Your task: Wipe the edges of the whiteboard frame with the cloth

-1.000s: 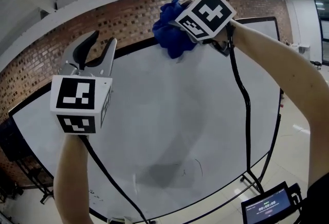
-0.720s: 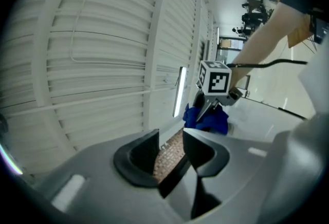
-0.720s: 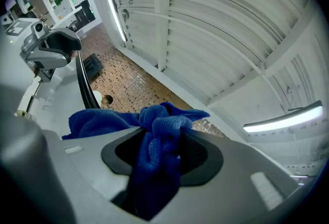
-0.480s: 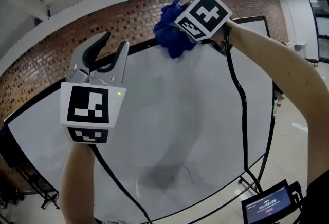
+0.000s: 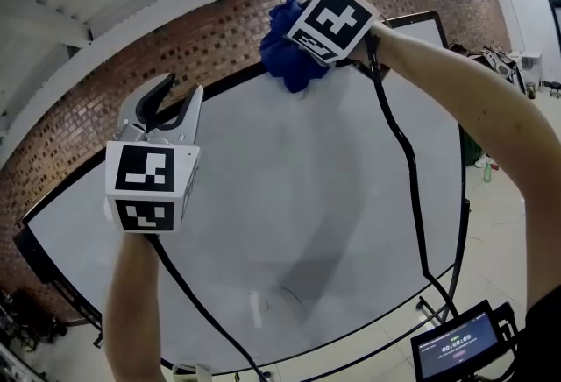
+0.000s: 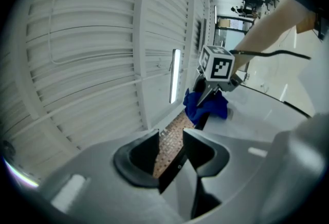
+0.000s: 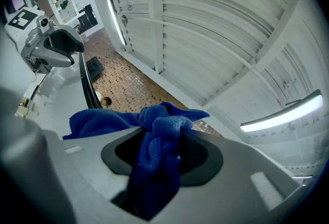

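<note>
A big whiteboard [image 5: 289, 196] with a thin black frame [image 5: 462, 135] fills the head view. My right gripper [image 5: 298, 43] is shut on a bunched blue cloth [image 5: 282, 52] and holds it against the frame's top edge, left of the top right corner. In the right gripper view the cloth [image 7: 154, 130] bulges out between the jaws of that gripper [image 7: 162, 148]. My left gripper [image 5: 175, 95] is raised near the same top edge, further left, with its jaws apart. In the left gripper view the frame's edge [image 6: 177, 164] shows through the gap of the open gripper [image 6: 172, 148], not pinched.
A brick wall [image 5: 131, 65] stands behind the board under a white slatted ceiling. A small screen on a stand [image 5: 451, 345] sits at the lower right by the board's legs [image 5: 438, 306]. Black cables hang from both grippers across the board.
The right gripper and the cloth have slid a little rightward along the top edge, toward the corner. The left gripper has shifted the same way, its jaws still apart.
</note>
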### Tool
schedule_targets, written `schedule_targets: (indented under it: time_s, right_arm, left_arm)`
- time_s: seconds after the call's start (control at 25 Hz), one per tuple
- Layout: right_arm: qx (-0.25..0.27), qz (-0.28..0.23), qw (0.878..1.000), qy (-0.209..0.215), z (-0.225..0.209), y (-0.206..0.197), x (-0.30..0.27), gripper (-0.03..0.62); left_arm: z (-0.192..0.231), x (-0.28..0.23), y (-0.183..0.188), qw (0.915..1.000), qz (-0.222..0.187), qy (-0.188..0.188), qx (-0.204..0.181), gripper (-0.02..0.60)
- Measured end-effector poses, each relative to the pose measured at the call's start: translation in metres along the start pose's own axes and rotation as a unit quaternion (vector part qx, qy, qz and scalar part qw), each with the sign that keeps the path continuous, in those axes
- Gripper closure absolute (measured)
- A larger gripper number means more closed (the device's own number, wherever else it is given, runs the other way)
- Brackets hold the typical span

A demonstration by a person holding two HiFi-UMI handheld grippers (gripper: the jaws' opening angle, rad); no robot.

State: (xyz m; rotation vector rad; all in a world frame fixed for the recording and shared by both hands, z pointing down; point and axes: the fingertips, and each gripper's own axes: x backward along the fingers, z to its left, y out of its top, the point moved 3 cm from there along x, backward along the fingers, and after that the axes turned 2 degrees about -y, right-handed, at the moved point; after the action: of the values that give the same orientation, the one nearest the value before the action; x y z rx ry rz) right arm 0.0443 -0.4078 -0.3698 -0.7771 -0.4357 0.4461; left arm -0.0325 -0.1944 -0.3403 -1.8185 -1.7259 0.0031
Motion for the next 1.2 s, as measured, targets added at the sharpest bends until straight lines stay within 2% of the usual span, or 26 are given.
schedule_targets:
  time_s: [0.2,0.36,0.44,0.64,0.76,0.84,0.96,1.08,1.2]
  right_arm:
    - [0.019,-0.002,1.0,0.007,0.007,0.006,-0.003,0.407]
    - [0.017,-0.006,1.0,0.015,-0.03,-0.037,0.009,0.408]
    - [0.021,-0.004,1.0,0.009,-0.038,-0.045,0.013,0.408]
    - [0.044,0.021,0.999,-0.016,0.001,-0.005,-0.005,0.408]
    - [0.043,0.038,0.998,-0.028,-0.001,-0.01,-0.01,0.408]
    - [0.043,0.046,0.997,-0.04,-0.021,-0.025,-0.003,0.408]
    - [0.039,0.045,0.997,-0.053,-0.07,-0.065,0.017,0.408]
    - [0.039,0.028,0.998,-0.05,-0.124,-0.122,0.029,0.408]
    - [0.04,0.023,0.998,-0.042,-0.149,-0.163,0.03,0.408]
  left_arm:
    - [-0.002,0.015,-0.01,0.9996,0.022,0.014,-0.007,0.437]
    - [-0.055,-0.01,0.011,0.9989,0.039,0.01,-0.024,0.436]
    - [-0.063,-0.017,0.012,0.9988,0.042,0.005,-0.025,0.436]
    - [-0.013,0.007,-0.033,0.9996,0.026,-0.003,-0.013,0.436]
    - [-0.006,0.006,-0.035,1.0,0.003,-0.004,-0.002,0.436]
    - [-0.02,-0.004,-0.02,0.9998,-0.015,-0.009,-0.002,0.436]
    - [-0.065,-0.032,0.023,0.9992,-0.031,-0.012,-0.021,0.436]
    - [-0.128,-0.077,0.069,0.9992,-0.025,-0.006,-0.032,0.436]
    - [-0.167,-0.107,0.091,0.9988,-0.009,-0.013,-0.045,0.436]
